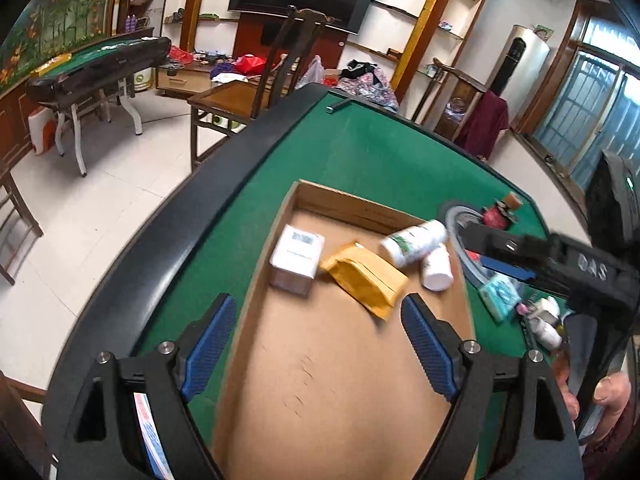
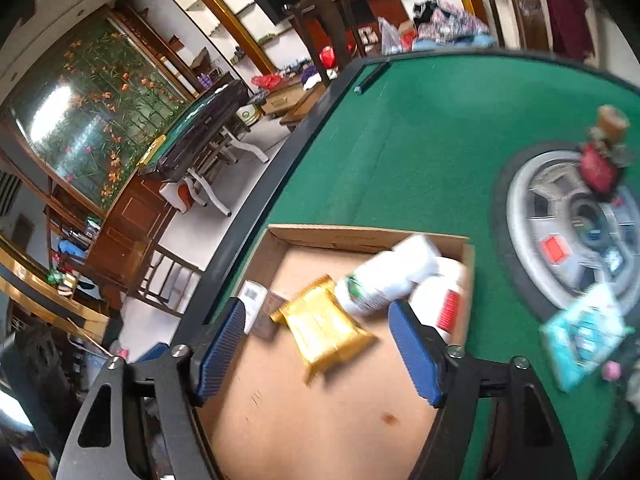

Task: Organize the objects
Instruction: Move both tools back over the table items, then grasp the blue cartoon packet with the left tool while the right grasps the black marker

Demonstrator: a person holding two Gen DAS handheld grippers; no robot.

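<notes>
Your left gripper (image 1: pixel 316 344) has its jaws spread wide with nothing between the blue pads (image 1: pixel 210 344); below them lies only the bare floor of the cardboard box (image 1: pixel 320 392); your right gripper (image 2: pixel 316 356) stands equally wide and grips nothing.

Ahead of your left jaws, inside the box, sit a white carton (image 1: pixel 296 258), a yellow pouch (image 1: pixel 366 276) just beyond the right pad, and two white bottles (image 1: pixel 412 242) lying across each other toward the far right corner; from the right wrist the pouch (image 2: pixel 324 328) lies between and just past the pads, blurred, and the upper bottle (image 2: pixel 384 280) is smeared by motion, so you cannot read its label; the carton (image 2: pixel 254 304) is half hidden behind your left pad in that view.

To the right of the jaws, outside the box on the green table (image 1: pixel 372 148), a teal packet (image 1: pixel 500 294) and small white items are partly covered by your other gripper's arm; the box's near end is cut off by the frame.
</notes>
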